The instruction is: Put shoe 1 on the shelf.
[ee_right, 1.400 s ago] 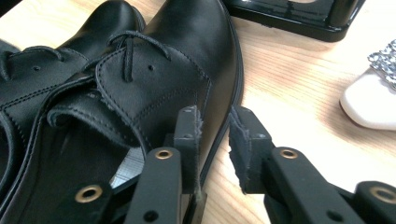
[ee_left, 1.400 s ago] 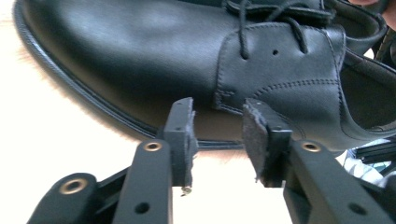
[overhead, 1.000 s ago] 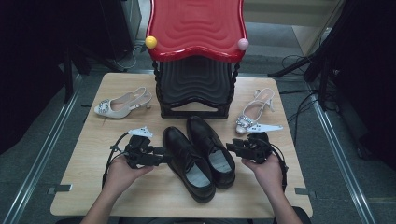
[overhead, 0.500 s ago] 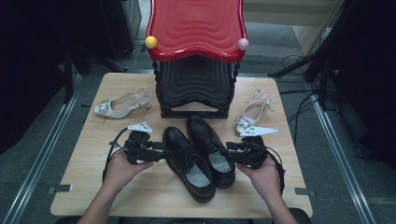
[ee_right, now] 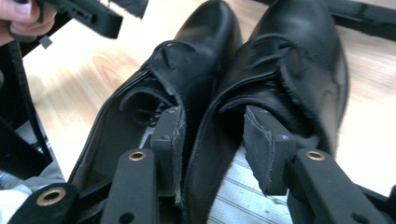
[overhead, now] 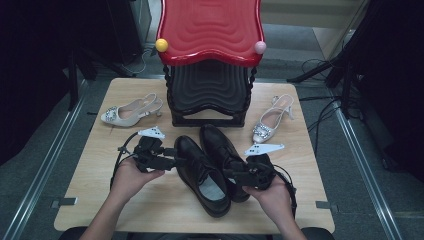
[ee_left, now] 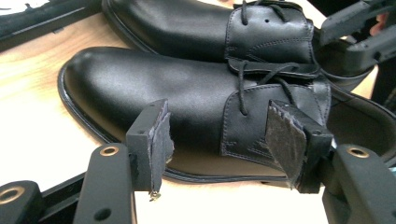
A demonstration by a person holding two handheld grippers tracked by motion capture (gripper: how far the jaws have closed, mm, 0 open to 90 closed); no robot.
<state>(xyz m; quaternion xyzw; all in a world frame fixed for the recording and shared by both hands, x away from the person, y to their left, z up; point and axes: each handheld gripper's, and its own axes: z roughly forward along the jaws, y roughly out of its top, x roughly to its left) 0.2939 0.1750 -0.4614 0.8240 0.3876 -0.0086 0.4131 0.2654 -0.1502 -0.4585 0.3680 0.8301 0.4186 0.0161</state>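
Two black leather lace-up shoes lie side by side mid-table with their toes pointing away, the left shoe point(overhead: 202, 172) and the right shoe point(overhead: 223, 150). My left gripper point(overhead: 170, 160) sits at the left shoe's outer side. Its jaws have just been opening and hold nothing. In the left gripper view the left gripper point(ee_left: 219, 109) faces that shoe point(ee_left: 154, 79), pads clear of it. My right gripper point(overhead: 235, 175) is at the heels. In the right gripper view the right gripper point(ee_right: 212, 114) straddles the shoes' adjoining inner walls point(ee_right: 201, 135), one jaw in each opening, the right pad apart from the leather.
A rack with a red top shelf point(overhead: 210, 30) and a black lower shelf stands at the back centre, close behind the shoe toes. A pale jewelled heel point(overhead: 131, 111) lies at the back left, its mate point(overhead: 272, 120) at the back right. Cables trail on the floor right.
My right gripper has moved left and toward the near edge, from beside the right shoe onto the heel openings. The left gripper stays at the left shoe's side.
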